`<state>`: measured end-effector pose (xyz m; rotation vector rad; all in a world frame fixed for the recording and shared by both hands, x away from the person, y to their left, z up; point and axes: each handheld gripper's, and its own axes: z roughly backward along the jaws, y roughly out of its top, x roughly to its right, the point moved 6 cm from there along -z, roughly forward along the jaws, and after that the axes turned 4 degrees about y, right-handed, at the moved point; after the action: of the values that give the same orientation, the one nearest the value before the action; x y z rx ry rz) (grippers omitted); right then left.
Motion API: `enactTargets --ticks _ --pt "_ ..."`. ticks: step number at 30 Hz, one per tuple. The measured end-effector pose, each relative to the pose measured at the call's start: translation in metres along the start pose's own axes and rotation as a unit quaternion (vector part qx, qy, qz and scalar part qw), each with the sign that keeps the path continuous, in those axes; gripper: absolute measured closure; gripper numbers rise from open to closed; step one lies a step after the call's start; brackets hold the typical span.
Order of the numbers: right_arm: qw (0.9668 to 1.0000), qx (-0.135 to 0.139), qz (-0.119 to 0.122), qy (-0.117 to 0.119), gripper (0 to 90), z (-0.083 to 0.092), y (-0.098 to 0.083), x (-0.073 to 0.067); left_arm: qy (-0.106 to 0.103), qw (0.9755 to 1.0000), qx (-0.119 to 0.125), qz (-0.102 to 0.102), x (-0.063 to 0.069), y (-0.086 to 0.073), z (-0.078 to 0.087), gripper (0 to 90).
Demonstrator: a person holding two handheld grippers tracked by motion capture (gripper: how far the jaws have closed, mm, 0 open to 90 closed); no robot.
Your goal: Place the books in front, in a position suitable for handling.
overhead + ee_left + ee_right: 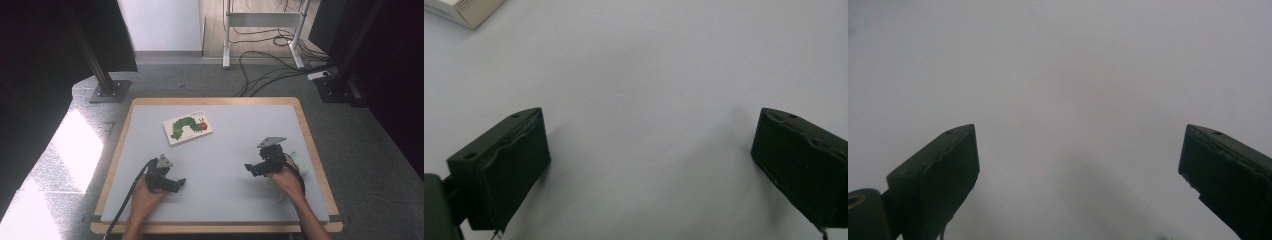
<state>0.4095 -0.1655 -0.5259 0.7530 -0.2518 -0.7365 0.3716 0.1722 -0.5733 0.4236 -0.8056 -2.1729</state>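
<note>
My left gripper (181,182) sits low on the near left of the table (220,101), jaws spread wide with bare mat between them. My right gripper (248,168) is on the near right, jaws just as wide apart and holding nothing. Both point inward toward the middle, well apart from each other.

The book (187,127) lies flat on the far-centre part of the mat: a thin white rectangular board book, glossy cover, green caterpillar with a red head, turned a bit askew to the table edge. It is nearer my left gripper than my right and touches neither.

The mat is matte pale grey and smooth; a light wood rim shows round it. The pads (506,170) are black blocks with scuffed, nicked inner faces.

The left gripper view catches one white corner of the book (466,11), cut off at the top left, page edges showing. The right gripper view gives soft, hazy mat beyond its pads (940,175).

Something pale green (301,162) lies behind my right hand (287,179), mostly hidden; can't tell what it is.
</note>
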Motion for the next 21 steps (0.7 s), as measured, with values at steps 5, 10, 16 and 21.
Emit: enactTargets --ticks 5,10,16,21 --pt "1.0000 0.004 0.006 0.001 0.4 -0.013 0.013 0.002 -0.001 1.0000 0.000 0.001 0.000 0.000 0.000 1.7" --pt "0.9994 0.006 -0.006 0.032 0.0 -0.028 0.023 0.002 -0.002 1.0000 0.000 0.002 0.000 0.000 0.000 1.6" --pt "0.9994 0.009 0.010 0.031 0.0 -0.044 0.032 0.002 0.011 0.9998 0.003 0.019 -0.012 0.001 0.000 3.2" --pt "0.9993 0.009 0.015 0.033 0.0 -0.058 0.038 -0.001 0.011 0.9990 0.018 0.038 -0.029 0.004 0.001 0.6"
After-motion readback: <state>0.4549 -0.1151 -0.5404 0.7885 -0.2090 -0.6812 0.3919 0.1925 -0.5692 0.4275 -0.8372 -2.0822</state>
